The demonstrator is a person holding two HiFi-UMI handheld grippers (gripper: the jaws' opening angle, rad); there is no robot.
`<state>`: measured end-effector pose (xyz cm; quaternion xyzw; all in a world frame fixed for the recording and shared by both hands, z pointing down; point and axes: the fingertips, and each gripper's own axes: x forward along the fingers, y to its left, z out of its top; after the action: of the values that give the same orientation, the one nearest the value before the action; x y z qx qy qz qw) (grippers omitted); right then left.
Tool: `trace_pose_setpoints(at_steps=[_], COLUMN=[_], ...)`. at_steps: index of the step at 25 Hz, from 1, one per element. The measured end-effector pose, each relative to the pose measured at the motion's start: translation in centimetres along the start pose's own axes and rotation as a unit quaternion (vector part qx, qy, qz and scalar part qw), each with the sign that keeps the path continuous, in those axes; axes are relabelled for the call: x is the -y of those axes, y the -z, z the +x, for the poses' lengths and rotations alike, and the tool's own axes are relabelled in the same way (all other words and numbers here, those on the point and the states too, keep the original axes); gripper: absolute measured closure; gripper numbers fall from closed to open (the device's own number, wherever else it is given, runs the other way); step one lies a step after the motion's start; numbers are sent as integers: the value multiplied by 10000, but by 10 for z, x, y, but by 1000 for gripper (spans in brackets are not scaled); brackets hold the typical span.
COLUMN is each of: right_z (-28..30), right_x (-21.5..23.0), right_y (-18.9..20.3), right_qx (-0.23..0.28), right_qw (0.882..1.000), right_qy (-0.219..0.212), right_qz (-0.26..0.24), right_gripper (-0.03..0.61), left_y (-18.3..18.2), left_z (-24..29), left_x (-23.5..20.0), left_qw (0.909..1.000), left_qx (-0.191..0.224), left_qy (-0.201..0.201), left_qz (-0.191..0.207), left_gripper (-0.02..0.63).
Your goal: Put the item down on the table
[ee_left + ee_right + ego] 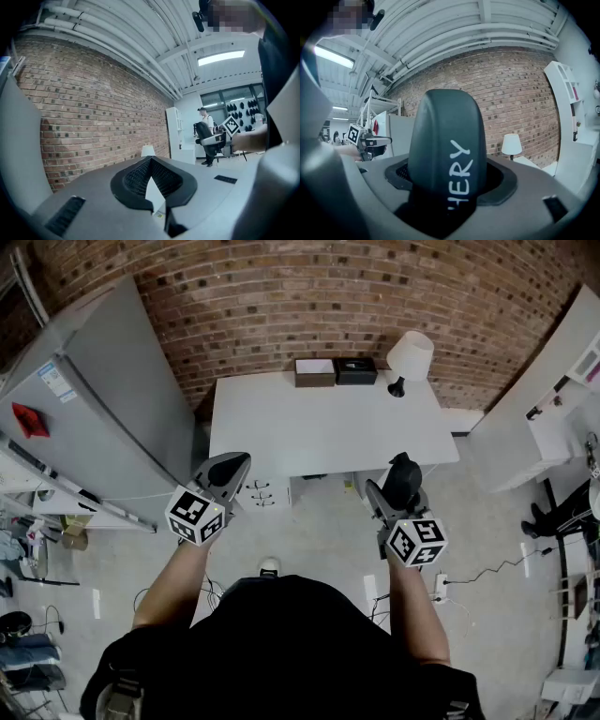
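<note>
In the head view my right gripper (401, 482) is shut on a dark, rounded item (404, 474), held in the air short of the white table's (319, 427) near edge. The right gripper view shows the item (445, 140) upright between the jaws, with white lettering on its near face. My left gripper (231, 470) hangs level with it at the left, also short of the table. Its jaws (151, 161) meet at the tips with nothing between them.
At the table's back edge stand a brown box (315, 372), a black box (356, 370) and a white lamp (409, 357). A grey fridge (94, 409) is at the left and white shelving (562, 399) at the right. Cables (497, 568) lie on the floor.
</note>
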<state>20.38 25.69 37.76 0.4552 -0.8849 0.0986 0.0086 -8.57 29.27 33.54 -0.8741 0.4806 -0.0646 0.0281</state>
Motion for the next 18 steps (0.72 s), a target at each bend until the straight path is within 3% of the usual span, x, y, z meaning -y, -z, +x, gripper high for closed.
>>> trace_pose_setpoints(at_steps=[8,18], right_z=[19,68], right_x=[-2,13], right_y=[1,7], right_qx=[-36,-190], right_qw=[10000,9994], right_qy=[-6,239], right_qz=[58,171], right_gripper=[218,215], left_y=[8,26], left_z=[8,53], left_x=[-16,-59], left_qw=[9999,9994], left_qx=[-64,-87], left_qy=[-27,239], left_qz=[-96,-225], left_gripper=[600,600])
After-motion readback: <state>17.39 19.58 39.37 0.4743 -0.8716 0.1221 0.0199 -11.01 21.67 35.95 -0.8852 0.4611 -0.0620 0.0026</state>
